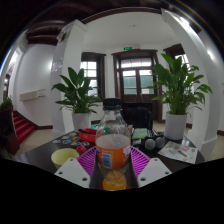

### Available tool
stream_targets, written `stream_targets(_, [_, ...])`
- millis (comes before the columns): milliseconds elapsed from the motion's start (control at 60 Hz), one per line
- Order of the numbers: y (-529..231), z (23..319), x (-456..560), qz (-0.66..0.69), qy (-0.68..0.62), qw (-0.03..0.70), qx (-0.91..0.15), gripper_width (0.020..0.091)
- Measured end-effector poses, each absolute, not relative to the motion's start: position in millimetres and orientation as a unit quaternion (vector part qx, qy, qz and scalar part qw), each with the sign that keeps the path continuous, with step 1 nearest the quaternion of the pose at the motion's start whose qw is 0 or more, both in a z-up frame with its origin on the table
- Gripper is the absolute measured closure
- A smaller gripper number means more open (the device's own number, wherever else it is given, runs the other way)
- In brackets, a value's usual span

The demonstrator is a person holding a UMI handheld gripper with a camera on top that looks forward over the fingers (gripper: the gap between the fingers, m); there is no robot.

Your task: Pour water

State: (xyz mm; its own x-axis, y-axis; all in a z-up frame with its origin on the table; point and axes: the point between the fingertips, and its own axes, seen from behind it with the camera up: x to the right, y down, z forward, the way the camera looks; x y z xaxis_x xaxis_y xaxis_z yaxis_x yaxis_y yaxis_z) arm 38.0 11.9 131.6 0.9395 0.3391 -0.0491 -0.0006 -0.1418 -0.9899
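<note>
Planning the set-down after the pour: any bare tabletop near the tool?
The tool grips an orange cup. Crowded just beyond: bottle, red item, yellow bowl, black items. One dark bare strip of table lies left of the bowl.

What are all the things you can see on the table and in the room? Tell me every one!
Cup: one, orange with a pale band, between the fingers.
Bottle: one, clear, just beyond the cup.
Bowl: one, yellow-green, on the table beside the left finger.
Red thing: one, on the table behind the bowl; too small to name.
Table: one, dark.
Potted plants: two, green leaves in white pots, one beyond the table on the left, one on the right.
Door: one, dark wood with glass, far wall.
Gripper: one, white fingers with magenta pads, around the cup.
</note>
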Motion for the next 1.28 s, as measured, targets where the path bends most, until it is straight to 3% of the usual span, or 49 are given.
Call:
stream_targets(33, [12,130,39,0.133,-0.109,0.642,-0.748,0.06])
stream_targets(83, [14,125,40,0.136,-0.096,0.632,-0.757,0.0475])
stream_targets(167, [5,122,46,0.131,-0.077,0.625,-0.766,0.0373])
stream_targets(200, [-2,123,48,0.128,-0.073,0.626,-0.766,0.0292])
stream_targets(600, [-131,110,78,0.008,0.007,0.587,-0.81,0.0277])
stream_targets(1017, [-175,187,47,0.0,0.017,0.629,-0.777,0.0279])
stream_targets(1283, [-172,197,32,-0.005,0.012,0.633,-0.774,0.0275])
